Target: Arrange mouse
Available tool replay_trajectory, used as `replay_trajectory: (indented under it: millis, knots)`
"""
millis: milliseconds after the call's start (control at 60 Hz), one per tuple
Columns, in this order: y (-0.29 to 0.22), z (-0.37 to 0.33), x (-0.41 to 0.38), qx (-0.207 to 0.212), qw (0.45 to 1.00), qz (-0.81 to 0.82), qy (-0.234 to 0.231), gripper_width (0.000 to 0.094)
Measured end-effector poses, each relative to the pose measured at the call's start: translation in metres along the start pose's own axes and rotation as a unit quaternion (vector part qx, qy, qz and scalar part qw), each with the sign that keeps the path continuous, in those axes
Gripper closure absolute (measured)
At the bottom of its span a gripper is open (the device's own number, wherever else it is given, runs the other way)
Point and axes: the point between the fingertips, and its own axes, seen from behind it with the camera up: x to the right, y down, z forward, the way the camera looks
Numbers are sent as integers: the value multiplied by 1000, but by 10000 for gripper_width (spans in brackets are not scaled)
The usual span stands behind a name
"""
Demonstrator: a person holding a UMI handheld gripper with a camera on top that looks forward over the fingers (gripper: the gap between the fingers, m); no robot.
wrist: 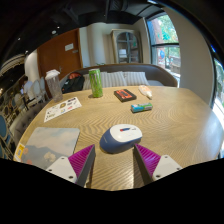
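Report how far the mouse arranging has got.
Done: nothing visibly yet; the mouse lies untouched on the wooden table. In hand: the gripper is open, its fingers short of the mouse, which sits just ahead of them, not between the pads. Left: close in, grasp the mouse and place it; the target spot is not evident. A green cup and a book stand beyond.

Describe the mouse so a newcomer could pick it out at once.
On the round wooden table, look just ahead of the open gripper, slightly beyond its jaws. The white, rounded computer mouse with a dark mark on top lies there, nearer than the green cylindrical can and the flat dark booklet.
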Motion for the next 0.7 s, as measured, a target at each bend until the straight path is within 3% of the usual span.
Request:
replay_trajectory:
  millis: [417,483,550,700]
  knots:
    - [-31,50,-15,-24,998,-2,57,145]
    - [-34,54,-17,-18,998,2,65,216]
    - [-35,56,-12,-12,997,11,75,384]
    - [-35,49,-9,-3,996,37,84,486]
